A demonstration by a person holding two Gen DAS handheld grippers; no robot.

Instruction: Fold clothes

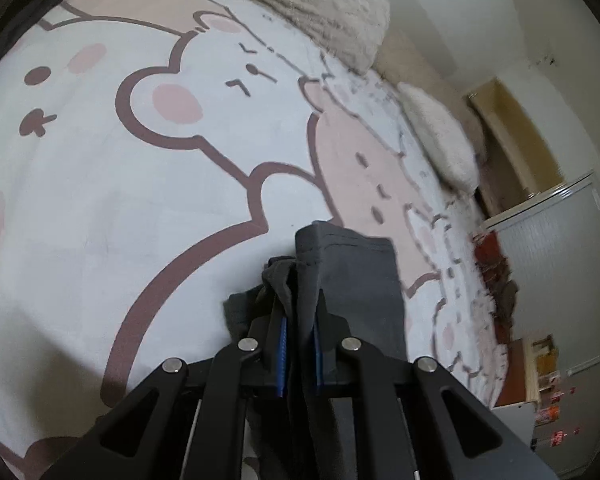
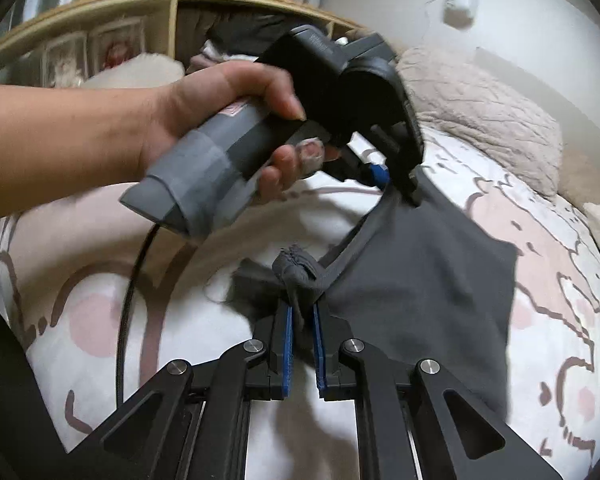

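Note:
A dark grey garment [image 2: 424, 276] hangs stretched between my two grippers above the bed. My right gripper [image 2: 300, 308] is shut on a bunched corner of it in the right wrist view. My left gripper [image 1: 300, 300] is shut on another edge of the garment [image 1: 352, 276], which drapes down to the right of its fingers. In the right wrist view the left gripper [image 2: 396, 188] shows from outside, held by a hand [image 2: 220, 120], pinching the garment's upper edge.
The bed has a white and pink cartoon bear sheet [image 1: 140, 184]. A fluffy beige blanket [image 1: 320, 12] and a pillow [image 1: 440, 136] lie along the far side. A wooden shelf [image 2: 140, 36] stands behind the bed. A white cabinet [image 1: 560, 248] stands beside the bed.

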